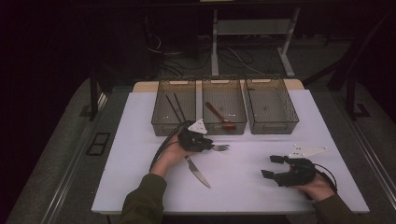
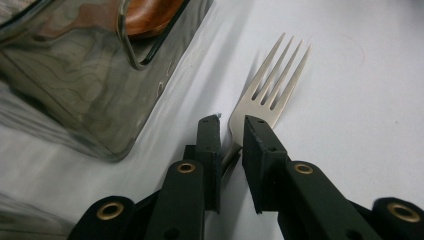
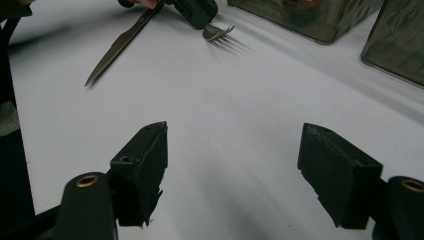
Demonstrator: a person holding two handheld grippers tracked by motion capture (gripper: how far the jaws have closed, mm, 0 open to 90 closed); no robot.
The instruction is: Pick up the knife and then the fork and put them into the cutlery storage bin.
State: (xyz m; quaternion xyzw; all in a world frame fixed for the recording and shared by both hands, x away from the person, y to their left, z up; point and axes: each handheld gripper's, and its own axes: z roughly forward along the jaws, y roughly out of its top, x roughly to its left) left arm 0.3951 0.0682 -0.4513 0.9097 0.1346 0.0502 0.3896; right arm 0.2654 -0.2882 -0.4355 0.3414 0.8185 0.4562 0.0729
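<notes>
**Fork pinched at the neck, low on the worktop**

While the left claw (image 2: 231,125) lay close over the white worktop (image 1: 140,186), its two black jaws stood nearly together with the neck of the fork (image 2: 270,85) between them, just behind the tines. From the left gripper view the pads looked to be touching the metal on both sides, though a sliver of gap on one side could not be ruled out. The fork rested on the worktop just in front of the middle bin (image 1: 224,127), tines pointing away from the hand, with the knife (image 1: 198,171) lying apart from it, nearer the person.

The fork appeared to be plain steel: stiff, light, not fragile, and smooth enough to slide or twist between flat pads. A hold at the narrow neck would likely let the heavier end droop or swing, so a firm squeeze and a level lift seemed wise. Thin and flat against the worktop, it offered little edge to get under, and a grip across its width looked the practical choice.

The right claw (image 3: 240,165) hovered over bare worktop with its jaws spread wide and nothing between them. Three clear bins stood at the far side; the left one (image 1: 161,116) held dark chopsticks (image 1: 175,107), the middle a wooden spoon (image 1: 219,116)
</notes>
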